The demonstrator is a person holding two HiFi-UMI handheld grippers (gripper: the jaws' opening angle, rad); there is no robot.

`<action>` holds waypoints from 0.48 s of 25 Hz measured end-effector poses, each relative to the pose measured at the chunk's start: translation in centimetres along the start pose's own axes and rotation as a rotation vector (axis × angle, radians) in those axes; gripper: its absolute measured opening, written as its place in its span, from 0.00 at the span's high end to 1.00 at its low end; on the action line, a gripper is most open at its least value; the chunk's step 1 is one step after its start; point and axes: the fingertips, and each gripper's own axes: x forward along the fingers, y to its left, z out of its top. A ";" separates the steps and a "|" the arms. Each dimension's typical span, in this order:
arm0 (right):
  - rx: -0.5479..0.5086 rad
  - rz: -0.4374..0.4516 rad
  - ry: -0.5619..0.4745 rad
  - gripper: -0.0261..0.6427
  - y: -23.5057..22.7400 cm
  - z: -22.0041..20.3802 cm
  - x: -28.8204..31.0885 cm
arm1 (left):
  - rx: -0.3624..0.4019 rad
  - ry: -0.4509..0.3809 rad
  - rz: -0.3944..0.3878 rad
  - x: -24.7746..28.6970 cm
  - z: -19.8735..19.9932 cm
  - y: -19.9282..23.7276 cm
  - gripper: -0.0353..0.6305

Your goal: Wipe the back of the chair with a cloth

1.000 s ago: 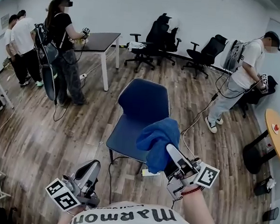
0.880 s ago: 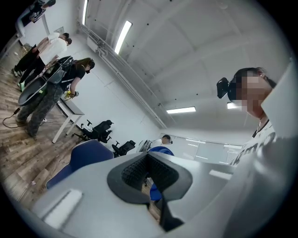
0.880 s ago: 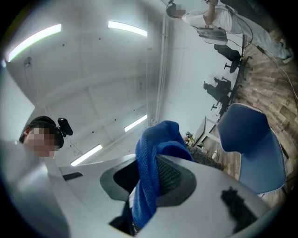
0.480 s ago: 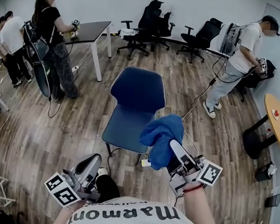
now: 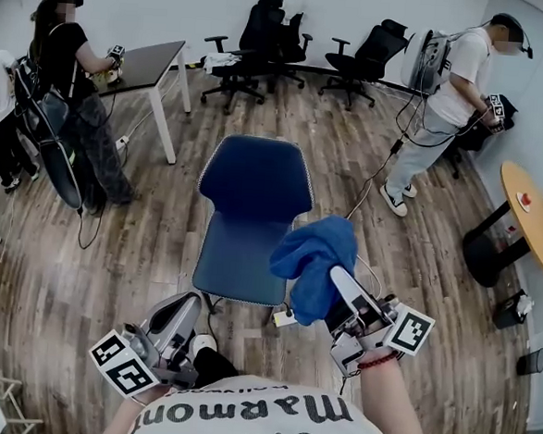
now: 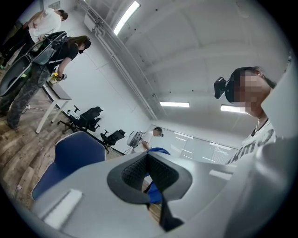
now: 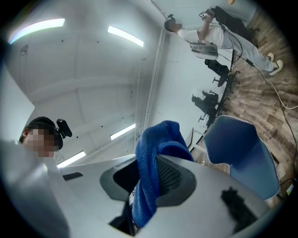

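Observation:
A blue chair stands on the wood floor in front of me, its backrest on the far side and its seat toward me. My right gripper is shut on a blue cloth, which bunches up above the jaws just off the seat's right front corner. That cloth hangs between the jaws in the right gripper view, with the chair to its right. My left gripper is low at the left, shut with nothing in it; its view shows the chair at the left.
Several people stand around the room, one at the left by a dark table and one at the right. Black office chairs line the far wall. A round wooden table is at the right. A cable lies on the floor.
The view has shifted, so the chair now sits higher and more to the left in the head view. My right gripper with the cloth stays near the seat's right front corner.

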 end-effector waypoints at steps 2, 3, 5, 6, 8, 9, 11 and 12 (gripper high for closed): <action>-0.004 -0.010 -0.017 0.82 -0.4 0.3 1.3 | 0.007 -0.002 -0.012 0.5 1.5 1.3 0.94; -0.008 -0.014 -0.027 0.82 -0.5 0.3 2.0 | 0.014 -0.009 -0.013 0.7 2.5 2.1 0.94; -0.019 -0.020 -0.049 0.82 -0.9 0.4 3.4 | 0.032 -0.031 -0.011 0.8 4.5 3.9 0.94; -0.026 -0.024 -0.061 0.82 -1.0 0.4 4.1 | 0.037 -0.043 -0.012 0.8 5.5 4.9 0.93; -0.039 -0.033 -0.084 0.82 -1.3 0.4 5.5 | 0.035 -0.060 -0.023 1.1 7.3 6.8 0.94; -0.044 -0.039 -0.095 0.82 -1.4 0.3 6.2 | 0.030 -0.062 -0.033 1.3 8.0 7.7 0.94; -0.051 -0.052 -0.114 0.82 -1.7 0.3 7.6 | 0.026 -0.055 -0.056 1.8 9.4 9.1 0.94; -0.055 -0.059 -0.123 0.82 -1.8 0.3 8.3 | 0.029 -0.050 -0.068 2.1 10.1 9.7 0.94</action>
